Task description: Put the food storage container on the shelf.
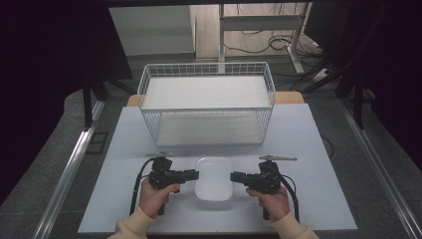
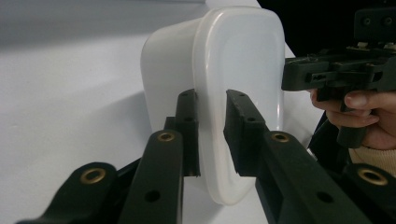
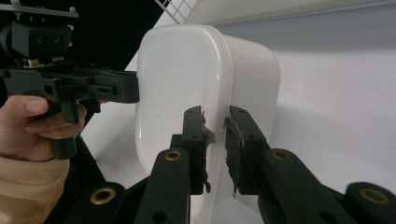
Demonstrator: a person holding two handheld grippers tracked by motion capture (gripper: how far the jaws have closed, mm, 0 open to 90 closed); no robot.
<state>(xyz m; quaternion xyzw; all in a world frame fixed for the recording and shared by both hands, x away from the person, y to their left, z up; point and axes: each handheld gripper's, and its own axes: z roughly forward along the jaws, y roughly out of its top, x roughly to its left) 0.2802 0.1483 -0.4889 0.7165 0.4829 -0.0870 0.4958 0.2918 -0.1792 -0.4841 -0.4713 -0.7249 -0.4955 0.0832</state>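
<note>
White wire basket [image 1: 206, 102] blocks the table's [image 1: 308, 149] far half. White tub [image 1: 214, 178] sits between 2 grippers, left gripper [image 1: 195, 174] and right gripper [image 1: 234, 176], with open tabletop either side.

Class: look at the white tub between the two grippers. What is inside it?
The white tub looks empty from above: plain white floor, nothing lying in it. Both jaw pairs straddle its rim, hiding small patches of wall.

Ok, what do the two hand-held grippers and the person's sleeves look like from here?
Both the left hand-held gripper and the right hand-held gripper are black, blocky pistol-grip units, each trailing a black cable. Their jaws are flat black bars with brass-coloured rivets; the right one's pads look frayed. A thin grey plate sits near the top of each. The sleeves are cream-coloured with ribbed cuffs.
</note>
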